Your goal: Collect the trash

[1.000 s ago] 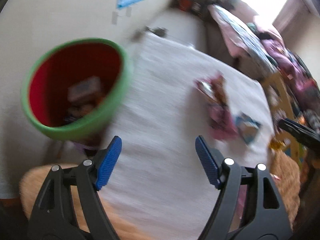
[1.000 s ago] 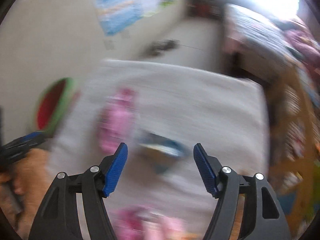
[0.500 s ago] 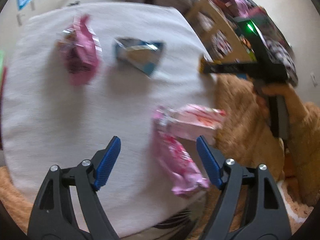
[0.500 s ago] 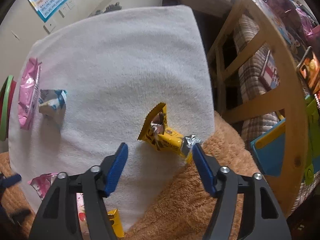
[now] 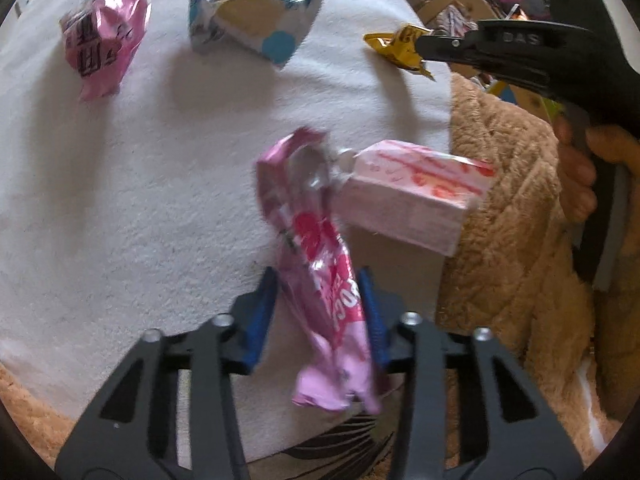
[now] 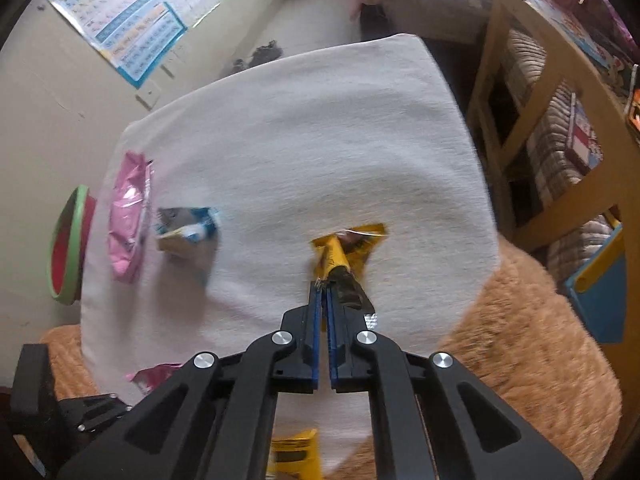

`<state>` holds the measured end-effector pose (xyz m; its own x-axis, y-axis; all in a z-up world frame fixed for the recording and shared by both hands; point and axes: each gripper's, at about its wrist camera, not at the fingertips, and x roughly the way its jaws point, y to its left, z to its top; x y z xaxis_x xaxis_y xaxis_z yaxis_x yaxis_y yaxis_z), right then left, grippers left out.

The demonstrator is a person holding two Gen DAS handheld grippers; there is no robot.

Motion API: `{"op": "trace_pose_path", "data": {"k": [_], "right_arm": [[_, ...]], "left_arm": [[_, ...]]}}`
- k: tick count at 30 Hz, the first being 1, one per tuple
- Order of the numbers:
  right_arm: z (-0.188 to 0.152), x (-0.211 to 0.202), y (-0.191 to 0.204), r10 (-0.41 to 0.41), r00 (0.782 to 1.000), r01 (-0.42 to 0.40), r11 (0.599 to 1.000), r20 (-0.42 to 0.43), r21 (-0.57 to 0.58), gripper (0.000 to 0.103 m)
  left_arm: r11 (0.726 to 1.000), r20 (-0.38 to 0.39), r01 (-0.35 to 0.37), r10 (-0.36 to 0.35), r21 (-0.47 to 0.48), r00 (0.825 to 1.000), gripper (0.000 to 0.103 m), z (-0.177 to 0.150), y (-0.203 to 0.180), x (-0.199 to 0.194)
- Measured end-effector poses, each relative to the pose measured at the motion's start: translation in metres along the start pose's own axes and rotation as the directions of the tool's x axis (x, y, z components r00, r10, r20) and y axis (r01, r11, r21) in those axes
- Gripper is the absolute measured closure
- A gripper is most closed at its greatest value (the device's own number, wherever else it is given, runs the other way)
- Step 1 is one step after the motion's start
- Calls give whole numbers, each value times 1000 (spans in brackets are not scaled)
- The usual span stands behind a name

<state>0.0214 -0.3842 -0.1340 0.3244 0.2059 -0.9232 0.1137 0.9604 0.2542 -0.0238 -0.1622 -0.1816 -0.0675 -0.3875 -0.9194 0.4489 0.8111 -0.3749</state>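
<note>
Pick-up step in hand: the right gripper (image 6: 323, 300) is clamped on the yellow wrapper (image 6: 340, 248) at the white cloth's (image 6: 300, 140) edge. The left gripper (image 5: 316, 308) is closing its jaws around the pink wrapper (image 5: 320, 264) near the pale carton (image 5: 412, 196). In my judgement the next move calls for lifting both and carrying them to the green-rimmed bin (image 6: 68, 244) beyond the cloth's left side.

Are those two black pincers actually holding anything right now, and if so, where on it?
The right gripper is shut on the yellow wrapper, at its near end. The left gripper is closing around the pink wrapper, across its middle.
</note>
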Motion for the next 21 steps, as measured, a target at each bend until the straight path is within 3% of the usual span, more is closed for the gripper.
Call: {"op": "trace_pose_path", "data": {"k": [8, 12, 14, 16, 17, 21], "right_arm": [[-5, 14, 27, 47, 999, -48, 998, -27, -47, 100], [-9, 18, 32, 54, 998, -57, 996, -44, -62, 99], [-10, 18, 31, 62, 997, -65, 996, -51, -58, 94], [-10, 16, 28, 75, 995, -78, 996, -58, -45, 74], [-10, 12, 27, 94, 994, -96, 995, -57, -35, 59], [-8, -1, 21, 140, 990, -140, 990, -30, 4, 57]], "left_arm": [[998, 56, -37, 40, -47, 998, 84, 1, 20, -18], [994, 81, -57, 65, -96, 995, 85, 3, 36, -26], [992, 86, -59, 69, -112, 994, 85, 0, 43, -30], [991, 95, -67, 79, -120, 992, 84, 2, 46, -32], [990, 100, -73, 85, -120, 991, 83, 2, 46, -32], [987, 109, -77, 92, -140, 990, 76, 0, 51, -34]]}}
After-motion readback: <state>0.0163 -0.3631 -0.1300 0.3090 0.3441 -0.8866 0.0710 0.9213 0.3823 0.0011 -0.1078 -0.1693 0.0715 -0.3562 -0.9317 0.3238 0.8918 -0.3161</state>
